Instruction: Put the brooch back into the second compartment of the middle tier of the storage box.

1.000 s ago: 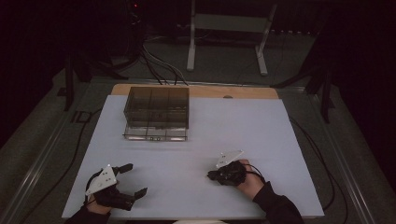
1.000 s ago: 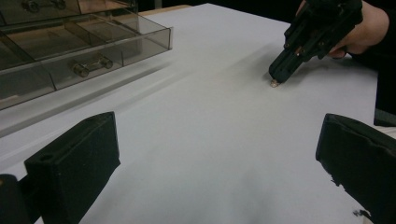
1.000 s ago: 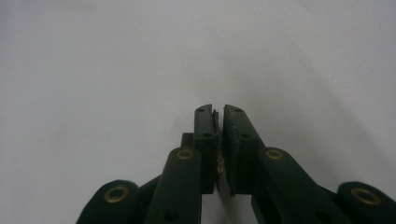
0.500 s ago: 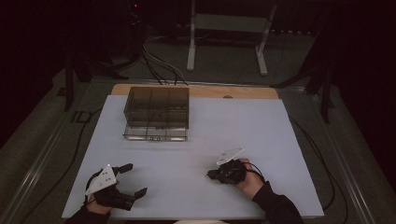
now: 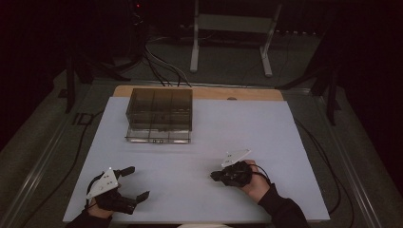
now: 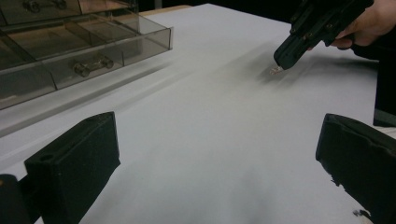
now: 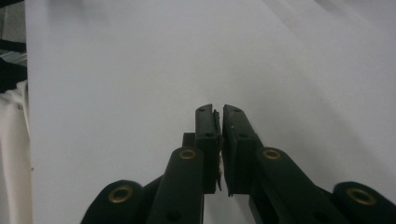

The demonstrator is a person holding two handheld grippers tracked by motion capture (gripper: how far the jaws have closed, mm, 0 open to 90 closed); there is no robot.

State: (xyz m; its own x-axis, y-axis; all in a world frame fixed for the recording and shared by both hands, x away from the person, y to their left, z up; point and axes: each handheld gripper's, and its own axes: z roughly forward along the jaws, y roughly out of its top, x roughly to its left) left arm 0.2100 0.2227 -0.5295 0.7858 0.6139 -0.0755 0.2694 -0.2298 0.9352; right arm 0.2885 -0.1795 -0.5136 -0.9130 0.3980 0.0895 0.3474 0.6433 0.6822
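Observation:
My left gripper (image 5: 138,182) rests near the front left of the white table top (image 5: 237,128), held in a hand, jaws wide open with nothing between them (image 6: 218,126). My right gripper (image 5: 214,176) lies low over the front right of the table and points left. Its jaws (image 7: 218,109) are pressed together, and a thin sliver shows in the slit between them. In the left gripper view a small pale piece (image 6: 275,70) sits at the tip of the right gripper (image 6: 283,56), just above the table.
A smoky clear plastic drawer box (image 5: 159,114) stands at the back left of the table, its small drawers with handles (image 6: 88,65) facing the front. A wooden strip (image 5: 247,93) edges the far side. Cables (image 5: 161,66) and a white stand (image 5: 228,38) lie on the floor beyond.
The right hand has rolled a little, tipping the grey plate on its gripper. The left gripper has stayed in place and open.

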